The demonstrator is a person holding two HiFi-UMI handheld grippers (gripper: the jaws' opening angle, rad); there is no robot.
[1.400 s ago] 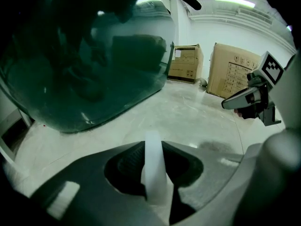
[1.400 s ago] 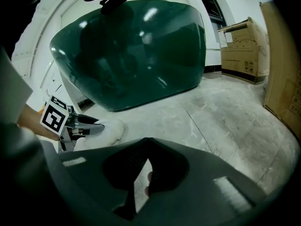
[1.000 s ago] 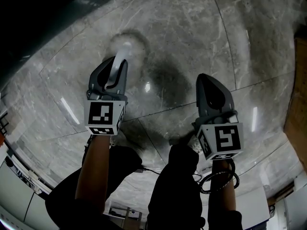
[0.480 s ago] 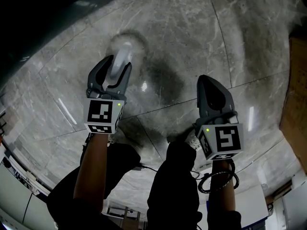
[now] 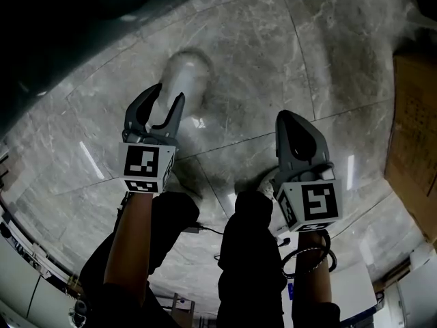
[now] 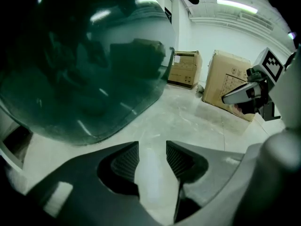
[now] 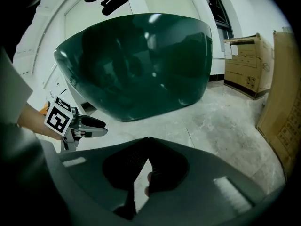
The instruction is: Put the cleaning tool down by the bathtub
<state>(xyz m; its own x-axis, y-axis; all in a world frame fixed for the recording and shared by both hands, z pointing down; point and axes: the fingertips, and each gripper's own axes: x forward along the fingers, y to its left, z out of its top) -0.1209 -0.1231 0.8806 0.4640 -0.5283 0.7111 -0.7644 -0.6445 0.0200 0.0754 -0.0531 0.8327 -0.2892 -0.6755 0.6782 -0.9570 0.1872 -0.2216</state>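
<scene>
The cleaning tool (image 5: 186, 70) is white with a rounded head, and it rests on the grey marble floor (image 5: 307, 53) just ahead of my left gripper (image 5: 167, 96). Its handle (image 6: 151, 173) runs back between the jaws, which stand apart with a gap to the ribbed pads (image 6: 123, 161). The dark green bathtub (image 6: 84, 65) rises close on the left; it also fills the right gripper view (image 7: 136, 65) and shows as a dark mass (image 5: 68, 19) at the head view's top left. My right gripper (image 5: 290, 118) hangs to the right, its jaws meeting at the tips (image 7: 148, 142) with nothing held.
Cardboard boxes (image 5: 416, 149) stand at the right edge of the floor, and more boxes (image 6: 230, 84) line the far wall (image 7: 247, 62). The person's dark trouser legs (image 5: 249, 251) are below the grippers. A cable (image 5: 307, 258) hangs by the right gripper.
The left jaws, closed on the white handle a second ago, have spread apart. The tool's head now lies a little farther ahead. The right gripper has barely moved.
</scene>
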